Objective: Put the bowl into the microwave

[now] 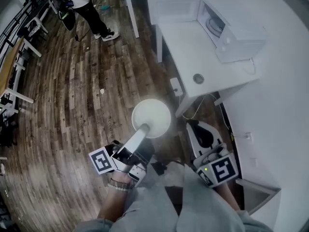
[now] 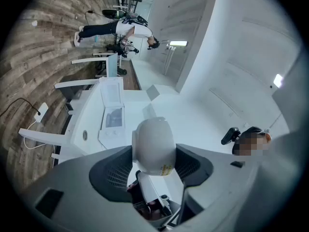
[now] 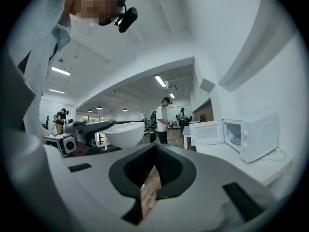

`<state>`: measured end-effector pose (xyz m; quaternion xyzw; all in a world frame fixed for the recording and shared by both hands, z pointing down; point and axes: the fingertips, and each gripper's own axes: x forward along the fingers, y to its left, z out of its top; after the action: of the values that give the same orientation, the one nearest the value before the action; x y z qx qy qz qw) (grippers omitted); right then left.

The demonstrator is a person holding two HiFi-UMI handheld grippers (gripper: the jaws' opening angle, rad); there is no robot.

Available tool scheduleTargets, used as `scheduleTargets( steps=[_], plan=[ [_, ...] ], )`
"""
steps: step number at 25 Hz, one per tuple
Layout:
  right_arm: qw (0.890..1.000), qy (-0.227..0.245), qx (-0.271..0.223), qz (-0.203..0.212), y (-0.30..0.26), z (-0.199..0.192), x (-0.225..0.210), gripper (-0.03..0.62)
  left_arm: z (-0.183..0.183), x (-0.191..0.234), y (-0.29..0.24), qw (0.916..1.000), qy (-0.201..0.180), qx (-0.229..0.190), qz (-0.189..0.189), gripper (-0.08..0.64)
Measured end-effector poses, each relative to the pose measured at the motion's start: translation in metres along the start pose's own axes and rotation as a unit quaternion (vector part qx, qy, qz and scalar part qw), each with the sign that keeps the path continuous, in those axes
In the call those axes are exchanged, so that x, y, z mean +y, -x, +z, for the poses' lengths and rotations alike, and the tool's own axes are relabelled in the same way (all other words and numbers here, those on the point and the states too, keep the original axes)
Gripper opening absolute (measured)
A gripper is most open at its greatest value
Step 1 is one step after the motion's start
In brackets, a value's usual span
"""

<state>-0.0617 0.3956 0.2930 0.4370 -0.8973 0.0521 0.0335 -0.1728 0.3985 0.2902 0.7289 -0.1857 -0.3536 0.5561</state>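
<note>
A white bowl [image 1: 151,117] hangs in the air above the wooden floor, with my left gripper [image 1: 143,129] shut on its near rim. In the left gripper view the bowl [image 2: 153,139] fills the gap between the wide-set jaws. The white microwave [image 1: 227,30] stands on a white table [image 1: 193,52] ahead to the right, its door [image 1: 174,7] swung open. My right gripper [image 1: 205,138] is held low at the right, shut and empty. In the right gripper view, the bowl [image 3: 124,133] shows to the left and the open microwave [image 3: 251,134] to the right.
A small round object [image 1: 198,78] lies on the table's near part. A power strip [image 1: 176,86] and cable lie on the floor by the table leg. A person [image 1: 89,8] stands far off at the upper left, near desks [image 1: 19,66] along the left wall.
</note>
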Motion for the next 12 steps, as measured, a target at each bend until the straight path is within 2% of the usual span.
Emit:
scheduleTargets(
  steps=[12],
  plan=[
    [1.0,0.004,0.007,0.0,-0.0086,-0.0004,0.0093,0.002,0.0104,0.0016,0.0085,1.0,-0.001,-0.002,0.0,0.247]
  ],
)
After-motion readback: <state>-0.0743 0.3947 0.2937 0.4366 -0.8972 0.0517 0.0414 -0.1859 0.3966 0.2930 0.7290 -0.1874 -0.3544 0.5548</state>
